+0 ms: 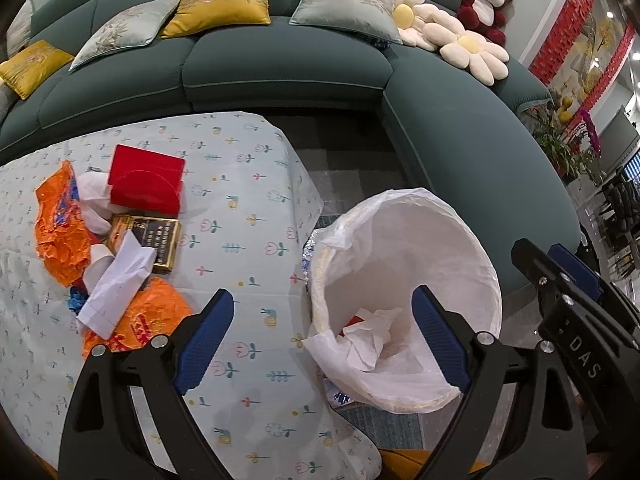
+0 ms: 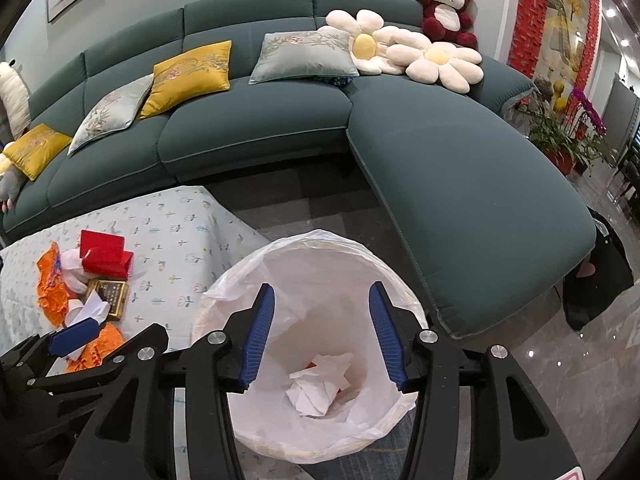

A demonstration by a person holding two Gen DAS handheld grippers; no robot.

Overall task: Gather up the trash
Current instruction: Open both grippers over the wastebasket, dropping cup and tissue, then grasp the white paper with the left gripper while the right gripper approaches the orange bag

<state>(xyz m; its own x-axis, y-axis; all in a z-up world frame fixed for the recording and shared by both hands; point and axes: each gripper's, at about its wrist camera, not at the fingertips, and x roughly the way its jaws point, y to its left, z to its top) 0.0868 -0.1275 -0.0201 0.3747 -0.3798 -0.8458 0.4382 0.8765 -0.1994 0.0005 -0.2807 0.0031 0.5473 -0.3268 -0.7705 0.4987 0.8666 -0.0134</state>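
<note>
From my remote seat I see a pale blue tablecloth (image 1: 248, 184) printed with small tulips and leaves. On it lie crinkled orange plastic wrappers (image 1: 60, 232), a bright red box (image 1: 146, 180) and a gold-and-black carton (image 1: 154, 240). The round bin's liner (image 2: 320, 264) is milky white — white crumpled paper (image 2: 320, 384) inside. Behind, a dark teal sofa (image 2: 460, 168) carries mustard-yellow cushions (image 2: 192, 76), cream daisy pillows (image 2: 440, 64) — and a maroon-and-white plush bear (image 2: 446, 8).

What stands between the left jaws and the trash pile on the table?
Nothing visible. The left gripper is open and empty, and only bare tablecloth lies between it and the trash pile. The bin stands off to the right, beside the table.
</note>
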